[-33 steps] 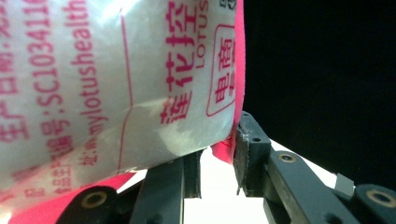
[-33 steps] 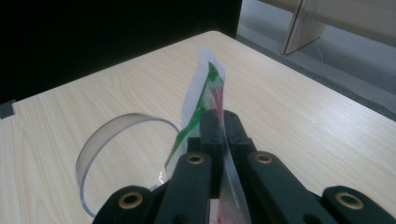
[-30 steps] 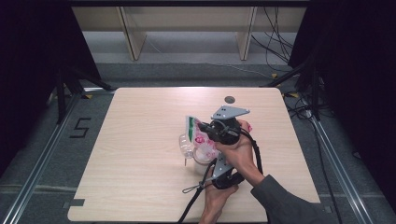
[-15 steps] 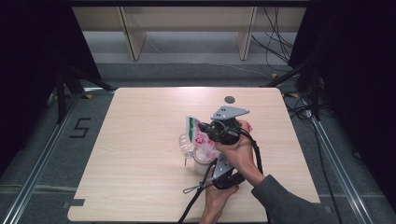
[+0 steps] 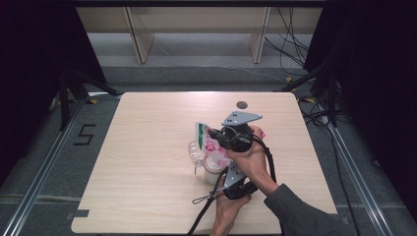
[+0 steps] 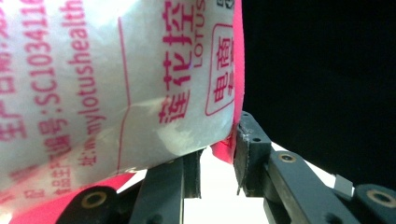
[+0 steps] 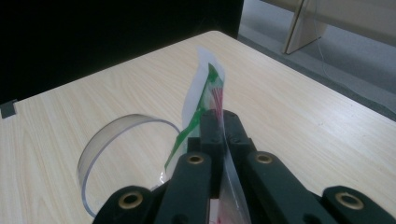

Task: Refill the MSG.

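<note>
A white packet [image 5: 204,137] with pink and green print is held upright over the middle of the wooden table [image 5: 147,147]. My right gripper [image 5: 212,140], under its grey plate, is shut on the packet's thin top edge [image 7: 210,88]; its jaws [image 7: 219,121] meet on the film. From the near side, my left gripper [image 5: 221,169] holds the packet's lower part. In the left gripper view the pink-printed packet [image 6: 93,84] bulges between the pads of my left gripper [image 6: 217,163]. A clear plastic cup [image 5: 195,151] stands on the table beside the packet, rim [image 7: 93,154] open upward.
A small dark round hole [image 5: 241,104] sits near the table's far edge. A black cable [image 5: 204,199] loops on the table by the left hand. Wooden shelf legs [image 5: 137,39] stand beyond the table. A floor mark "5" [image 5: 84,133] lies to the left.
</note>
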Demonstrator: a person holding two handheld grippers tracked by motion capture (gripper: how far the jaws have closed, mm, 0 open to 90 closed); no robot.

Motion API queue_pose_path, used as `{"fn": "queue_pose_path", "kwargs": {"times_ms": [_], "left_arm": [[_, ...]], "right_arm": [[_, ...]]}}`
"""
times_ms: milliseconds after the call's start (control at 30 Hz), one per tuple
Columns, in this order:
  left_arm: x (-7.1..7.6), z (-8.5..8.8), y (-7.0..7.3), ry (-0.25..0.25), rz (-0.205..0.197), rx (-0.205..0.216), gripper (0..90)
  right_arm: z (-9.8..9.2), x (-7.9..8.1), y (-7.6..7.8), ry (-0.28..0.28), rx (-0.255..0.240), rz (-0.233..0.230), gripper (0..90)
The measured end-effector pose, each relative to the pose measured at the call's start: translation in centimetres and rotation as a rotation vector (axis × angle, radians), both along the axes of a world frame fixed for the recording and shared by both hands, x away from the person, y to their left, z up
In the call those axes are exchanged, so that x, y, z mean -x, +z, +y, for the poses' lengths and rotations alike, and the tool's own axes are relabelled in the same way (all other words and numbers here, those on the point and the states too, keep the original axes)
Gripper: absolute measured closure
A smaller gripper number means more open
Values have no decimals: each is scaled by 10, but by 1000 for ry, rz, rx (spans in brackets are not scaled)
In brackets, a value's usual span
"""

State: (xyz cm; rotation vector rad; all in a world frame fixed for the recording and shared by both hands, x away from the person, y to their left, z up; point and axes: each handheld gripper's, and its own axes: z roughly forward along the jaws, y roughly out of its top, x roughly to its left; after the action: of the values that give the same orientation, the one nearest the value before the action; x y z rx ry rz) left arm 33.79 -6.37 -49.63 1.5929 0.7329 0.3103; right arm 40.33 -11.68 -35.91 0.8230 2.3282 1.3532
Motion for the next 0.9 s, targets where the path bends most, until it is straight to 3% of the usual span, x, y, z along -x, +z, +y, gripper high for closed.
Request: {"fn": "queue_pose_path", "kwargs": {"times_ms": [67,200,267,333,433,467,533,600,667,767,900], "left_arm": [[-1,-2,-1,-2,-5,23,737],[-1,-1,-1,-5,-4,18,737],[-1,-1,0,-8,-6,17,738],[-2,-2,-1,-2,-7,25,737],[-2,-2,-1,-1,-5,26,736],[-2,-2,-1,0,-8,24,737],[-1,0,1,3,-2,-1,737],[-2,-2,0,-3,-9,24,737],[-2,-2,0,-6,-6,19,736],[-1,0,1,1,-4,1,737],[-3,-1,0,0,-7,21,737]], "right_arm": [[-1,-1,0,-1,14,-18,900],[0,0,0,-4,-3,10,900],[-1,-1,1,-2,-1,-21,900],[1,1,1,-6,-1,13,900],[2,0,-1,-3,19,9,900],[2,1,-1,-5,12,21,900],[1,-1,1,5,8,2,900],[1,-1,1,7,10,2,900],[2,-1,0,12,28,0,900],[1,-2,1,-3,4,-6,900],[3,-2,0,4,36,-5,900]]}}
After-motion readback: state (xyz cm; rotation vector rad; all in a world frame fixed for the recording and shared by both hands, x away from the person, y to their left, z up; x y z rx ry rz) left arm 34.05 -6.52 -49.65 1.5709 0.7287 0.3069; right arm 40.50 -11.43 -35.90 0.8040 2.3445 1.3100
